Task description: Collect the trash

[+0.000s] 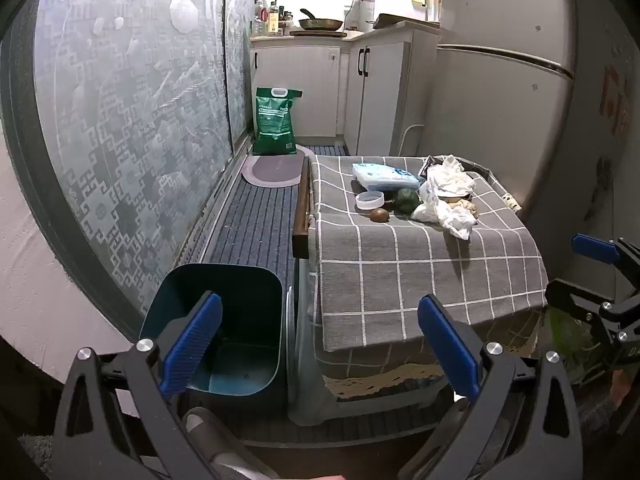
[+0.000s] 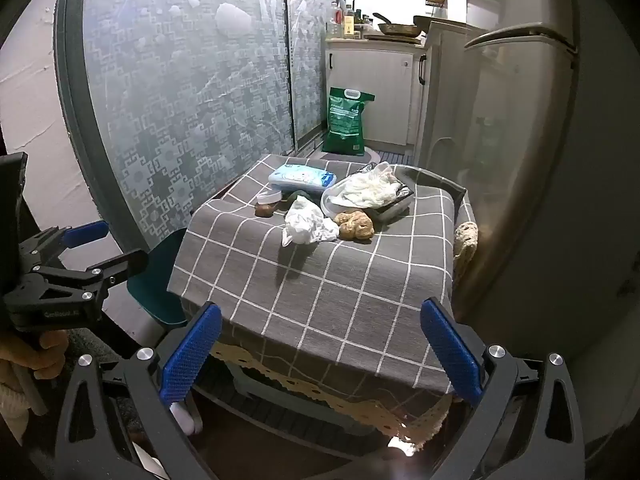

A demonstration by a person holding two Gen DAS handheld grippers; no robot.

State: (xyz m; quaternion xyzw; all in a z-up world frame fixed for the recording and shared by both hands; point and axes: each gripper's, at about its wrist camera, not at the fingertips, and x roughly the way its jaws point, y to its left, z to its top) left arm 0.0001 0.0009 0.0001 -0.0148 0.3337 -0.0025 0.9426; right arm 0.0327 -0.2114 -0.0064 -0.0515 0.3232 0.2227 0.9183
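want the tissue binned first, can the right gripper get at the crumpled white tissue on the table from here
Probably yes: the right gripper is open, and bare cloth lies between it and the crumpled white tissue, the nearest thing in the pile; it must reach forward.

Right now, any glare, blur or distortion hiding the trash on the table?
Left wrist: kitchen counter blown out, edges bent by fisheye, trash sharp. Right wrist: fridge hazy with glare, trash clear, casting a soft shadow.

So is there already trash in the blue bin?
No, the bin looks empty; the left wrist view shows only its bare blue floor.
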